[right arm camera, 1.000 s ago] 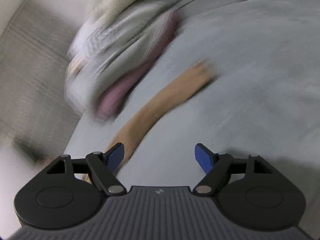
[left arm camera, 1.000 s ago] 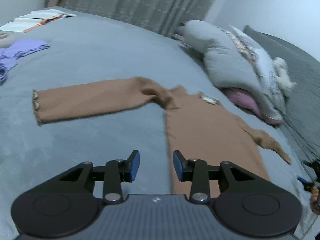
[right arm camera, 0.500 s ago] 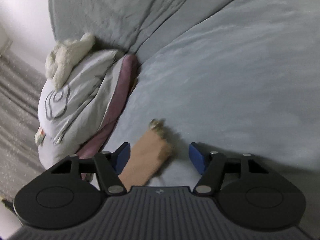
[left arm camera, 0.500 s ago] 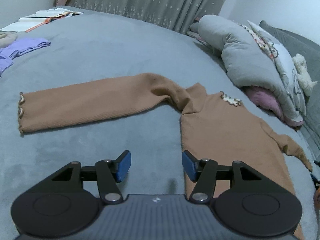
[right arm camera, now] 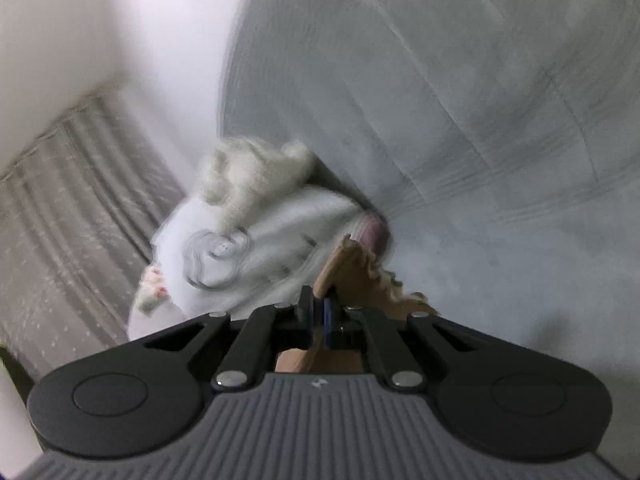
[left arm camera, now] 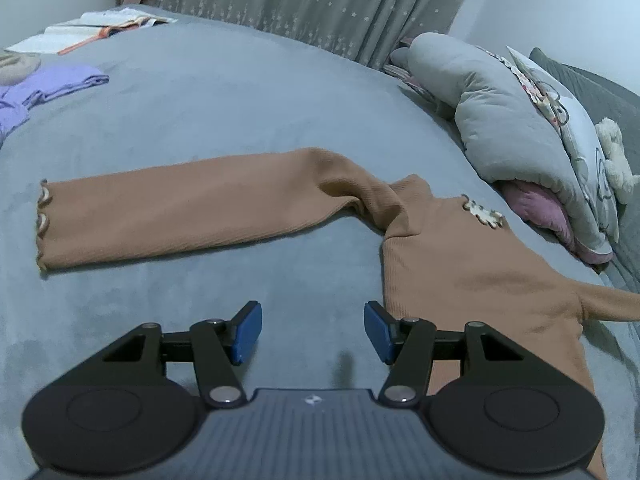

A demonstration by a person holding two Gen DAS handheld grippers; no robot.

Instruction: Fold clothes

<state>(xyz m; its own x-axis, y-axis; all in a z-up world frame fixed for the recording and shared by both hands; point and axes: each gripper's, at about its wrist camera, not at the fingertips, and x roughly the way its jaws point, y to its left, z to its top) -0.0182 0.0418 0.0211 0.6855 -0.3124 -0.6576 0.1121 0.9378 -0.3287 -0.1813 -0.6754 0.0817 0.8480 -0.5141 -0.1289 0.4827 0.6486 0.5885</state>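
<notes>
Brown sweater point(left arm camera: 460, 264) lies flat on a grey-blue bedspread point(left arm camera: 240, 92), its left sleeve point(left arm camera: 168, 212) stretched out sideways and its body running toward the camera. Grey patterned curtains point(left arm camera: 320, 4) hang behind the bed. Pillows point(left arm camera: 520, 120) and a white plush toy point(left arm camera: 612, 152) are piled at the right, a purple garment point(left arm camera: 48, 88) and an open book point(left arm camera: 92, 28) lie far left.

The left gripper point(left arm camera: 312, 332) hovers over bare bedspread just beside the sweater's edge, blue pads apart, holding nothing. The right gripper point(right arm camera: 319, 316) is closed tight on the sweater's right cuff point(right arm camera: 352, 268), the view blurred.

A second ago the right gripper's jaws stood wide over that sleeve on the bed; now the cuff is pinched and lifted. The left gripper's jaws are slightly wider than before.
</notes>
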